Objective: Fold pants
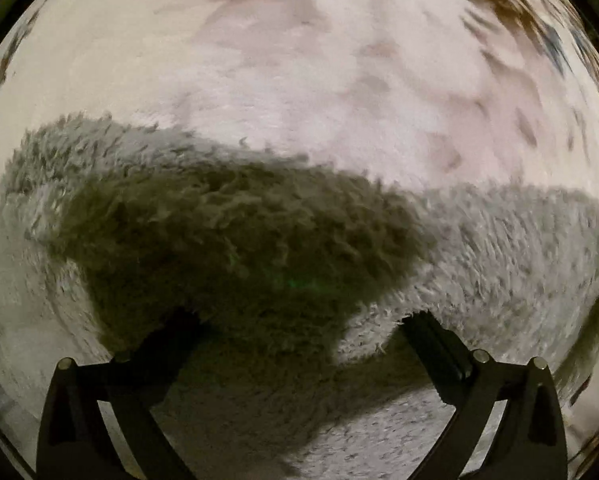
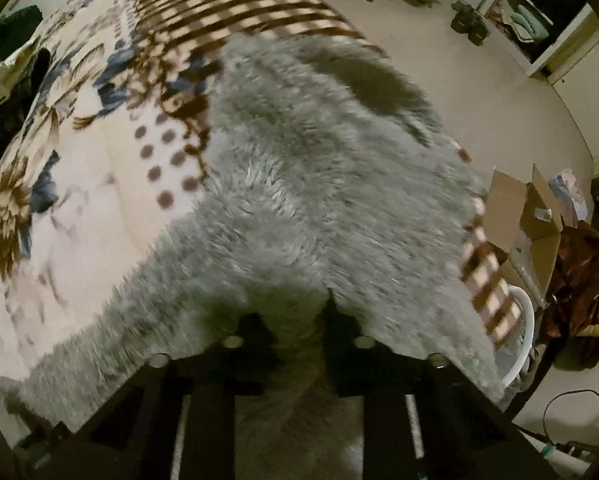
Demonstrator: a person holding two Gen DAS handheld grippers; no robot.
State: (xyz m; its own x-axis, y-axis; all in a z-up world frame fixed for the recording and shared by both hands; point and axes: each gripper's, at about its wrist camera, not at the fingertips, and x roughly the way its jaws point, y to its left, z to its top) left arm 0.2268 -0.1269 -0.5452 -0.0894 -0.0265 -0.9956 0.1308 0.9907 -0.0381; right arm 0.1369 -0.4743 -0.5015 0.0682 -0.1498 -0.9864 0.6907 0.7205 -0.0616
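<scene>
1. Bedroom, pale floor; patterned blanket (image 2: 79,184) covers the bed, cardboard box (image 2: 527,216) on the floor just beside the bed edge.
2. Fluffy grey pants (image 2: 299,184) lie on the blanket, long axis running away from your right gripper (image 2: 299,320) toward the blanket's striped border.
3. Your right gripper's jaws are pressed together, pinching a ridge of the pants fabric at the near end.
4. Your left gripper (image 1: 299,320) has its jaws spread, nothing between them, tips right at the pile of the pants (image 1: 259,240); contact unclear, frame is blurred.
5. Judgement: right hand holds the pants, left hand is nearer a free edge; it needs to clamp there before you carry the fold along the long axis.
</scene>
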